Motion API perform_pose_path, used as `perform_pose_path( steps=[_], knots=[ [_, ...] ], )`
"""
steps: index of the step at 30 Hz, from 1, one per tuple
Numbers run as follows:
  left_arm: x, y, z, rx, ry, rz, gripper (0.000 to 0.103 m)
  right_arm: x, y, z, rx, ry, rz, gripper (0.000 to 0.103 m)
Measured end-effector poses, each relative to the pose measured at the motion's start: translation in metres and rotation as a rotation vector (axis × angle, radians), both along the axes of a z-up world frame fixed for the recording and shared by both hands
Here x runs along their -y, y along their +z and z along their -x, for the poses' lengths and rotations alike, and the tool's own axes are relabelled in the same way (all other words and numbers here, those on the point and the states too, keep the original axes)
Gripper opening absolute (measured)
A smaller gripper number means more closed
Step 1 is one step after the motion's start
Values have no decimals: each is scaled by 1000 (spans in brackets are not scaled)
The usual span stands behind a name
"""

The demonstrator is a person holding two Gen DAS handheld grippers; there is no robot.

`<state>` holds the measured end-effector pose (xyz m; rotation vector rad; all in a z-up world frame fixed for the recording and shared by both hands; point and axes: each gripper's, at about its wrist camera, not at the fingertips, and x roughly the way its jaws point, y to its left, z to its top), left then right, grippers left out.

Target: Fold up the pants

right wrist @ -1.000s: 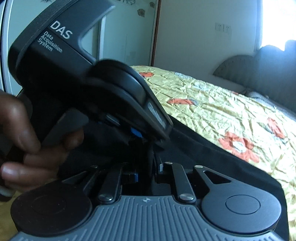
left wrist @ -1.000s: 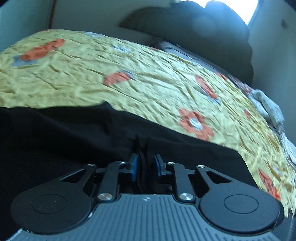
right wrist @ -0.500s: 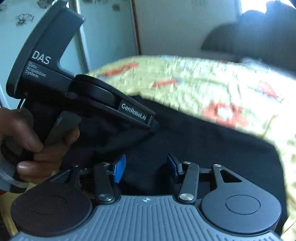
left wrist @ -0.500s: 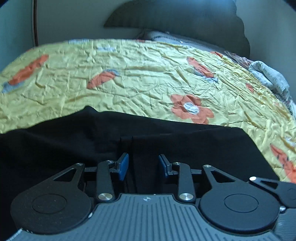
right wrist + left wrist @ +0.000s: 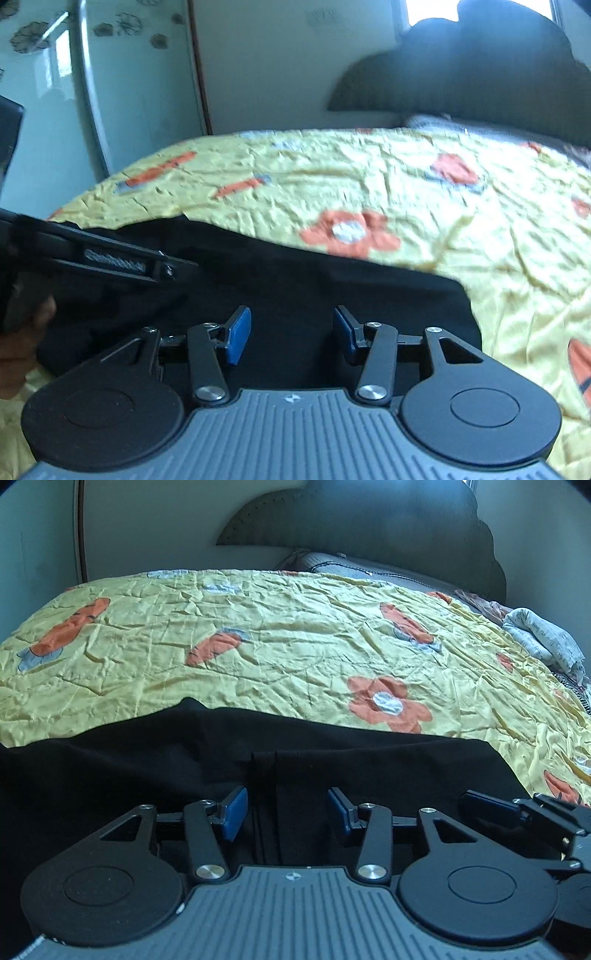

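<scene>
**Black pants flat on the bed, both grippers released above them**

The black pants lie spread on the near part of the bed, on top of the yellow bedspread with its orange flowers. From my left wrist camera the dark cloth fills the lower half of the view; its far edge runs across the spread, and its right end finishes in a rounded corner close to an orange flower. A vertical fold or seam in the fabric runs straight towards me and passes between the fingers of my left gripper.

That left gripper is released: the blue pads stand well apart, with only the cloth showing between them, and nothing is pinched. I cannot tell whether the fingertips touch the fabric or hover just above it.

My right gripper is likewise released, its blue pads spread wide over the right end of the pants, gripping nothing. In the right wrist view the left gripper's body comes in from the left edge, low over the cloth, with part of the left hand holding it at the frame's edge. In the left wrist view the tip of the right gripper shows at the right edge, just beside my left one.

Further out, a dark upholstered headboard stands at the far end of the bed, with a grey pillow below it and a bundled pale printed cloth at the right side. A glass wardrobe door with a flower pattern stands to the left of the bed.
</scene>
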<state>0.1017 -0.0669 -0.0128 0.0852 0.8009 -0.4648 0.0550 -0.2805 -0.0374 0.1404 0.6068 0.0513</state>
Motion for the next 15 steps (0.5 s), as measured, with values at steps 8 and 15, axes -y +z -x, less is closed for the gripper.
perform_pose_path(
  steps=[8, 15],
  knots=[
    [1, 0, 3, 5, -1, -10, 57, -7, -7, 7, -1, 17, 25, 59],
    [-1, 0, 5, 5, -4, -21, 61, -9, -8, 5, 3, 19, 41, 60]
  ],
)
